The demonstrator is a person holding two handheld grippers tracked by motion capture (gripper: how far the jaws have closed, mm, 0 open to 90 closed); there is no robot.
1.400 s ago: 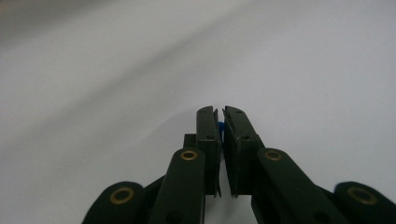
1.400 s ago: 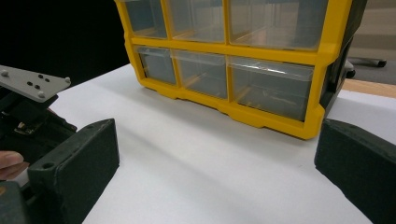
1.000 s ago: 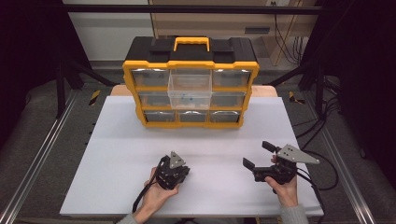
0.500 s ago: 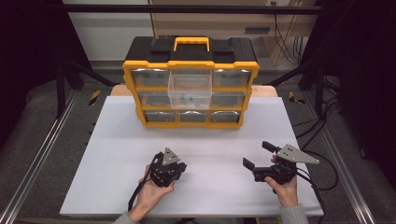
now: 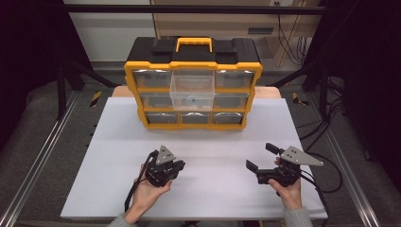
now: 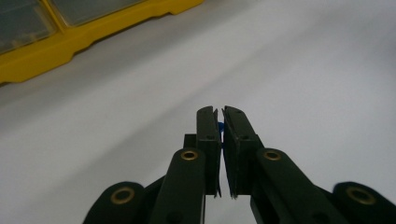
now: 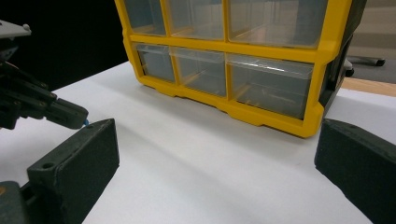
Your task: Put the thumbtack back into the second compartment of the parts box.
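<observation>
Unlabelled yellow organiser (image 5: 193, 90), no legible writing

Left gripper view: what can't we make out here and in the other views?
- Small blue item pinched in the left gripper: its jaws hide all but a sliver, so its shape can't be told.
- Pulled-out clear plastic drawer of the yellow-and-black organiser box, high view: blue specks inside too small to identify.
- Organiser box, right gripper view: top cut off by the edge.

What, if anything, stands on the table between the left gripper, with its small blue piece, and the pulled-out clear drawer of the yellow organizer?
Nothing visible: bare white table lies between the left gripper, shut on the small blue piece, and the open drawer.
</observation>
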